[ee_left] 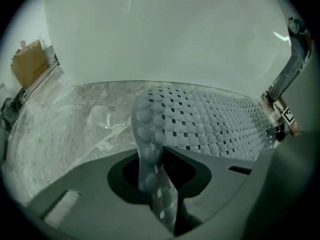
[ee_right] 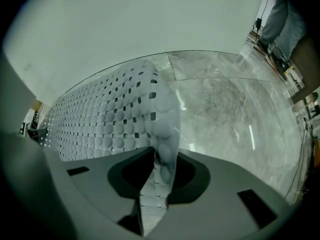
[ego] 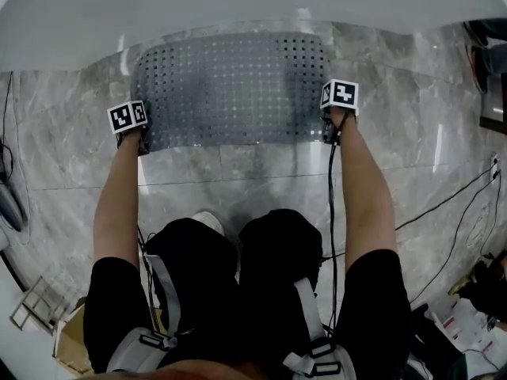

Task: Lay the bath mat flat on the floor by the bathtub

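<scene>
A grey perforated bath mat [ego: 230, 85] lies spread on the marble floor [ego: 71, 165], right against the white bathtub [ego: 238, 6]. My left gripper [ego: 141, 141] is at the mat's near left corner and my right gripper [ego: 329, 129] at its near right corner. In the left gripper view the mat [ee_left: 210, 124] curls up at that corner and stands between the jaws of the left gripper [ee_left: 157, 176], with a dark gap beside it. In the right gripper view the mat [ee_right: 110, 119] does the same in the right gripper [ee_right: 160, 176]. Both grippers look slightly open, no longer pinching the mat.
The person's knees [ego: 238, 252] are just behind the mat on the floor. Black cables [ego: 451, 212] trail across the tiles at the right. A cardboard box [ee_left: 30, 61] stands by the wall to the left. A small wooden frame [ego: 36, 303] sits at the lower left.
</scene>
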Demonstrator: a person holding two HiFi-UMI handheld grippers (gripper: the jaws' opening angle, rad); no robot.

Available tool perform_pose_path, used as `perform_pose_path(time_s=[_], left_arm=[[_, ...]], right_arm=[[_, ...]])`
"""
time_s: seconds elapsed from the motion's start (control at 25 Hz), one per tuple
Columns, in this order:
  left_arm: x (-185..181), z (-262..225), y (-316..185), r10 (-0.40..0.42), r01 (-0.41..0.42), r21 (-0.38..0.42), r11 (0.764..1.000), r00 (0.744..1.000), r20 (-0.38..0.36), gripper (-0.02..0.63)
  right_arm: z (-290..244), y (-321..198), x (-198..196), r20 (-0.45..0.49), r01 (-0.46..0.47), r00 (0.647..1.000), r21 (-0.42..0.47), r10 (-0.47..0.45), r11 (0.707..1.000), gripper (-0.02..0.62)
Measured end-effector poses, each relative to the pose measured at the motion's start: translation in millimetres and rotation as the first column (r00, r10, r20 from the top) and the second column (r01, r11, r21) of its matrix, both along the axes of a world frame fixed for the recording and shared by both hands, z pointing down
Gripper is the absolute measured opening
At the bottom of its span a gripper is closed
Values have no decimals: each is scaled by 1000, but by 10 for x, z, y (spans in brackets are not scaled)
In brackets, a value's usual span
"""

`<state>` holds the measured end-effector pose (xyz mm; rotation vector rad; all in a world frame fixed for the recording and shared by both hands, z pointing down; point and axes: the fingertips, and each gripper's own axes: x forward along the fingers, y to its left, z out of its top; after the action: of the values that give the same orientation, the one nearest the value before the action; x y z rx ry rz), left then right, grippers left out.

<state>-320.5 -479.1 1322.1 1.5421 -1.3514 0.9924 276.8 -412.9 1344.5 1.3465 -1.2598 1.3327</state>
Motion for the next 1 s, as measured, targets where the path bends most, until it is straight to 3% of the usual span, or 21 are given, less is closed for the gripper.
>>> perform_pose_path(time_s=[0.2, 0.36, 0.48, 0.64, 0.72, 0.76, 0.8, 0.84, 0.92, 1.0], left_arm=[[-17, 132, 22, 63, -62, -12, 998, 996, 70, 92], [-177, 167, 80, 50, -51, 5, 999, 990, 130, 212], [-282, 139, 135, 82, -84, 6, 996, 980, 181, 282], [-241, -193, 131, 85, -99, 83, 992, 983, 160, 282], [-112, -572, 78, 82, -99, 145, 985, 990, 118, 271], [-31, -835, 42, 84, -101, 190, 977, 992, 99, 205], [64, -1149, 3, 85, -102, 248, 963, 993, 78, 82], [172, -1508, -32, 88, -98, 314, 944, 995, 48, 5], [401, -2297, -36, 93, -73, 426, 902, 995, -26, 5], [600, -3112, 63, 110, -61, 500, 864, 992, -67, 3]], right_arm=[[47, -32, 101, -105, 35, 994, 78, -27, 996, 118], [100, 34, 169, -151, 2, 988, 106, 14, 994, 225], [12, -61, 216, -194, 48, 981, 215, -5, 975, 257], [-490, -287, 73, -205, 145, 977, 425, -61, 894, 247], [-918, -326, -57, -205, 174, 976, 496, -80, 851, 139], [-1190, -338, -145, -196, 181, 977, 530, -88, 828, 68], [-1492, -339, -251, -170, 182, 980, 563, -103, 806, 8], [-1825, -330, -371, -130, 176, 984, 596, -123, 784, 8], [-2589, -273, -590, -62, 162, 985, 665, -162, 729, 6], [-3410, -133, -775, -60, 182, 978, 721, -202, 669, 6]])
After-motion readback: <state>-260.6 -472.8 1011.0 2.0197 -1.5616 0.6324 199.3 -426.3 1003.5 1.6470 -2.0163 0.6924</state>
